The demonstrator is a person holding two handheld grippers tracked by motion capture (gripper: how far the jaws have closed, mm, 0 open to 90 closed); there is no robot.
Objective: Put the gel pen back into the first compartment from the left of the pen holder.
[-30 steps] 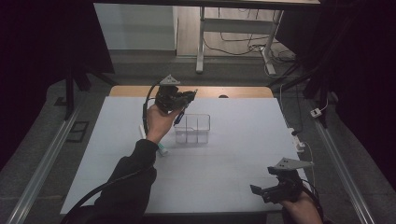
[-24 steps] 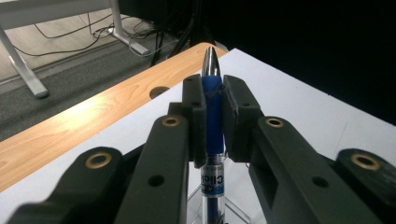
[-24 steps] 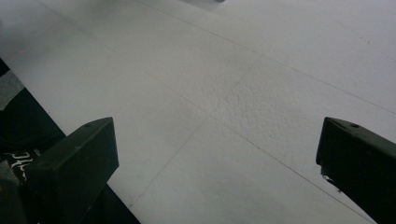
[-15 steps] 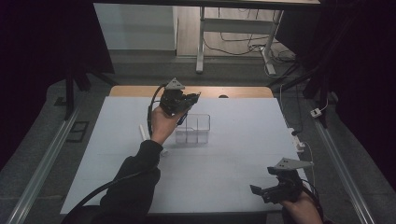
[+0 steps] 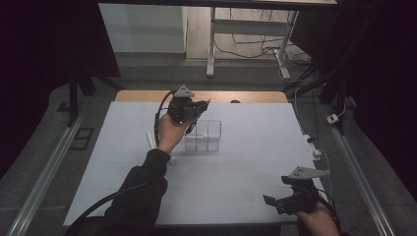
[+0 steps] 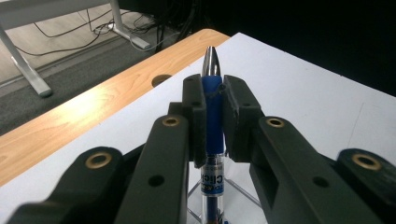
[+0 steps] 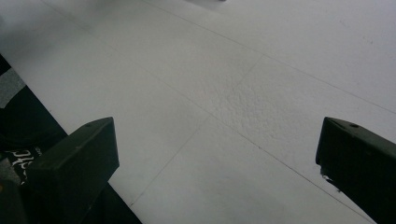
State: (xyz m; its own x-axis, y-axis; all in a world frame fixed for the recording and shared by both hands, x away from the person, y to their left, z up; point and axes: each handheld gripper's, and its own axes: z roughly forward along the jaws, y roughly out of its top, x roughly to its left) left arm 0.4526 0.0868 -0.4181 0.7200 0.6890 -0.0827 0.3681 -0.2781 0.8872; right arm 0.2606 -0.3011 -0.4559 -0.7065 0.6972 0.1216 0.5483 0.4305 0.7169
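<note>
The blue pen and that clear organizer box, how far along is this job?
Done: the left gripper is shut on the blue pen, lifted off the table. In hand: the pen hangs over the clear organizer box. Left: lowering and releasing it. A white stick lies on the table; the right gripper waits open.

Black claw (image 6: 214,116) with brass screws, dark sleeve (image 5: 142,182)

Your left gripper (image 5: 196,109) raised at arm's length, jaws clamped tight, your right gripper (image 5: 275,200) held low, jaws spread wide
</note>
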